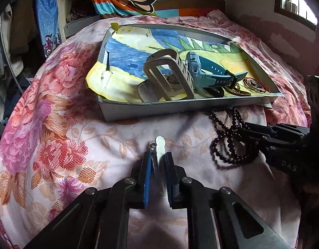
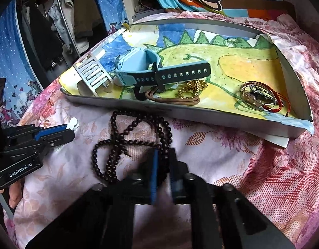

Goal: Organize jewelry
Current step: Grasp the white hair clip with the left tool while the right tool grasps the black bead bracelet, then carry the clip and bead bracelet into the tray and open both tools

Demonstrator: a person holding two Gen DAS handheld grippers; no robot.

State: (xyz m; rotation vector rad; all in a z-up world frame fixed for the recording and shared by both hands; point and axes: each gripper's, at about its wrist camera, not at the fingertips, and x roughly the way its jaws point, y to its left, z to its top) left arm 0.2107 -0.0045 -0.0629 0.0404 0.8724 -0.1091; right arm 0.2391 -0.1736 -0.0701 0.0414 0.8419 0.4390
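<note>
Plainly the dark bead necklace (image 2: 136, 145) lies looped on the bed just near the tray's (image 2: 201, 116) front wall, the right claw (image 2: 162, 174) pinching one strand, so trailing loops could snag that wall on lifting. Left of it, the left claw (image 1: 157, 166) grips a small white clip (image 1: 159, 147), perhaps only thinly; bare bedspread lies between them.

"GenRobot.AI" stands on the left gripper (image 2: 55, 133); "DAS" on the right gripper (image 1: 249, 132).
</note>
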